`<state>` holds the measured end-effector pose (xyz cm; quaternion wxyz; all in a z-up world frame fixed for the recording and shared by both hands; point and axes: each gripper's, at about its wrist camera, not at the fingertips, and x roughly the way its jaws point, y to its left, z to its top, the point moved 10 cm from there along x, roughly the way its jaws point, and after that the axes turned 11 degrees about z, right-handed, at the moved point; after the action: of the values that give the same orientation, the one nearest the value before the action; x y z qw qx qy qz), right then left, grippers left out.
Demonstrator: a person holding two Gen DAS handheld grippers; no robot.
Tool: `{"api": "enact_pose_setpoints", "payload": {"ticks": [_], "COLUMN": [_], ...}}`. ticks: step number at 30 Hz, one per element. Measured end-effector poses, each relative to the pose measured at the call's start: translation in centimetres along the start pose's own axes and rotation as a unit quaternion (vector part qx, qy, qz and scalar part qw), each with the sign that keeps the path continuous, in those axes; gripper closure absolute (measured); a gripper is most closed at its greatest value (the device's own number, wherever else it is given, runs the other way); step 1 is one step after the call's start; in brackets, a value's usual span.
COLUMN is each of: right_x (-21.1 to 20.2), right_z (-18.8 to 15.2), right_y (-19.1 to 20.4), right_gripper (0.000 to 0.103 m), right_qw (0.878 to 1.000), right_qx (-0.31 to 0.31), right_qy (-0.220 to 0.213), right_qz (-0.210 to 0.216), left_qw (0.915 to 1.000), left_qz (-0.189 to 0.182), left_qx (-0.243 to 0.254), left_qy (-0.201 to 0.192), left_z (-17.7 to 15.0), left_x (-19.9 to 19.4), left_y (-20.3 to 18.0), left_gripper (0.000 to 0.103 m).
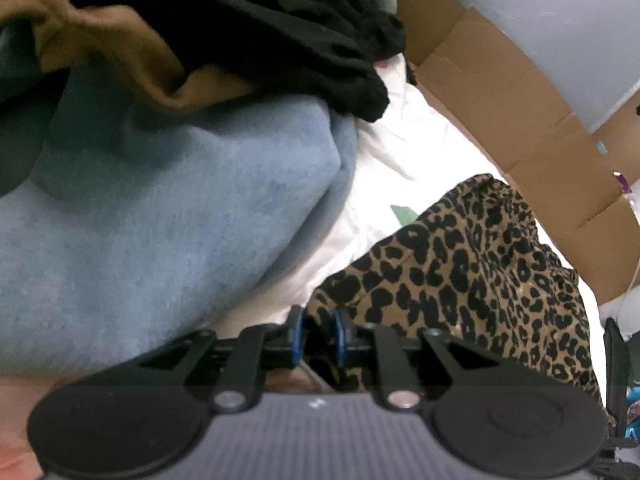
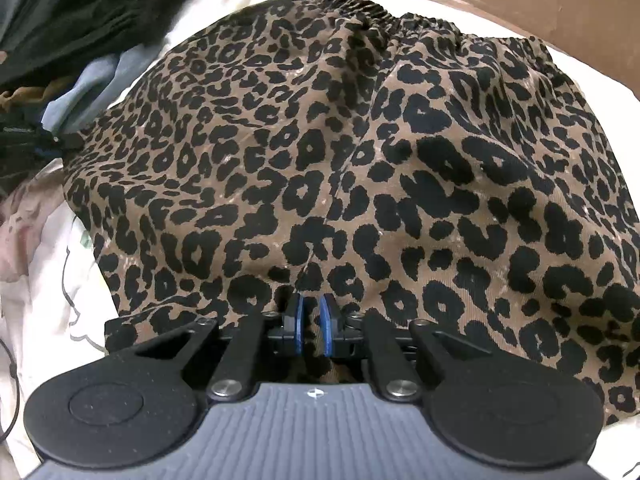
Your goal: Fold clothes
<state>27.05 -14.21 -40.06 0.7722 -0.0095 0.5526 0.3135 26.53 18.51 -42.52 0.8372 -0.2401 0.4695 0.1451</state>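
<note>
Left gripper (image 1: 318,334) and right gripper (image 2: 313,326) each pinch the leopard-print skirt (image 2: 360,160) hem at 6 o'clock. The skirt lies on white bedding (image 1: 400,160); piled clothes (image 1: 160,200) crowd 10 o'clock; cardboard box (image 1: 520,128) at 2 o'clock.

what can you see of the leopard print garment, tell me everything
The leopard print garment is thin woven-looking fabric, tan with black spots, with a gathered elastic band along its far edge. It lies spread and rumpled on white bedding, beside a pile of other clothes. Both tongs grip its near edge: the right tongs and the left tongs each look shut on a pinch of it.
</note>
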Motion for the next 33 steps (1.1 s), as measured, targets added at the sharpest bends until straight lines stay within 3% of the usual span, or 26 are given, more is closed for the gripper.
{"api": "enact_pose_setpoints", "payload": {"ticks": [7, 10, 15, 19, 27, 28, 31, 33], "right_x": [-1.9, -2.1, -0.2, 0.3, -2.4, -2.7, -3.7, -4.4], "right_z": [1.3, 1.8, 1.4, 0.8, 2.4, 2.6, 3.6, 4.5], "right_y": [1.0, 1.5, 1.5, 0.6, 0.8, 1.0, 1.6, 2.3], "right_gripper": [0.088, 0.087, 0.087, 0.086, 0.086, 0.084, 0.062, 0.058], "right_qw": [0.999, 0.999, 1.0, 0.999, 0.995, 0.994, 0.993, 0.992], "right_qx": [0.01, 0.002, -0.006, 0.023, 0.052, 0.053, 0.042, 0.026], "right_qy": [-0.032, -0.041, -0.011, -0.006, -0.061, -0.068, -0.096, -0.112], "right_qz": [0.027, 0.032, 0.023, 0.036, 0.057, 0.062, 0.054, 0.059], "left_qw": [1.0, 0.9999, 0.9995, 0.9987, 0.9962, 0.9958, 0.9943, 0.9935], "left_qz": [-0.006, -0.01, -0.022, -0.037, -0.065, -0.068, -0.078, -0.086], "left_qx": [-0.001, -0.005, -0.008, 0.0, 0.035, 0.04, 0.053, 0.06], "left_qy": [-0.005, -0.007, -0.02, -0.036, -0.046, -0.047, -0.049, -0.044], "left_z": [-0.1, 0.0, 0.5, 0.9, 1.4, 1.4, 1.5, 1.1], "left_x": [0.2, -0.2, -2.0, -4.1, -7.4, -7.8, -9.0, -9.3], "left_y": [-0.1, -0.1, -0.8, -2.0, -6.1, -6.6, -8.2, -9.6], "left_gripper": [0.087, 0.093, 0.097, 0.098, 0.098, 0.098, 0.098, 0.098]}}
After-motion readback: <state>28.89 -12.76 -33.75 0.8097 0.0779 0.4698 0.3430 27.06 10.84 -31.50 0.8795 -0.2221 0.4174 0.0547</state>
